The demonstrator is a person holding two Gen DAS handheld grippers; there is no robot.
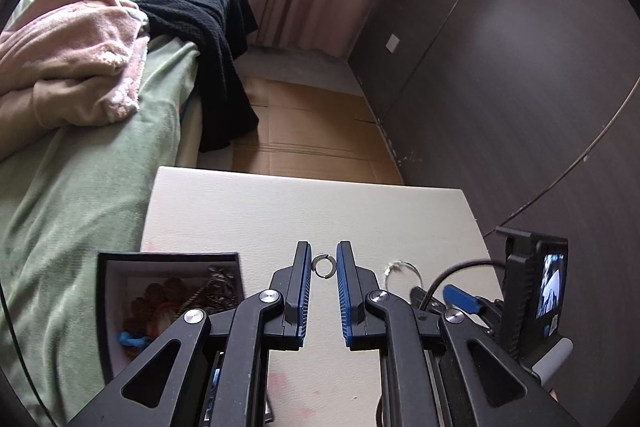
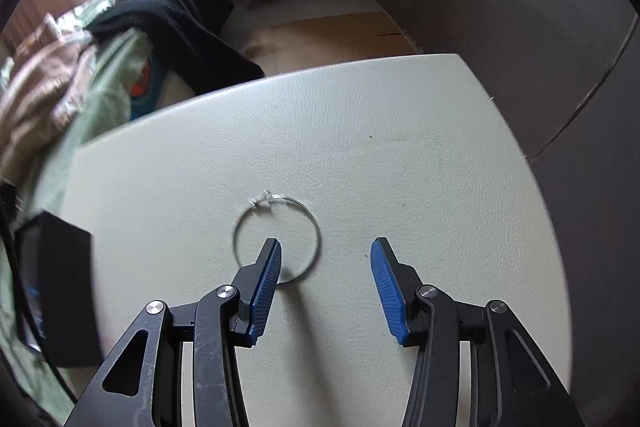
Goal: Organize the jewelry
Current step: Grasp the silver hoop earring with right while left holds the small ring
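Observation:
A small silver ring (image 1: 324,265) lies on the white table (image 1: 280,211) between the tips of my left gripper (image 1: 323,254), whose jaws stand narrowly apart and do not touch it. A thin silver hoop bracelet (image 1: 402,269) lies to its right. In the right wrist view the hoop bracelet (image 2: 310,215) lies on the table (image 2: 360,131), and my right gripper (image 2: 325,247) is wide open above it, its left finger (image 2: 269,267) over the hoop's inside. A black jewelry box (image 1: 170,303) with several pieces sits at the left.
The box also shows as a blurred dark block in the right wrist view (image 2: 56,291). A bed with a green sheet (image 1: 80,187), pink blanket and black throw lies left. Dark wall panels (image 1: 520,67) stand right. The other gripper's body with a small screen (image 1: 536,287) is at the right.

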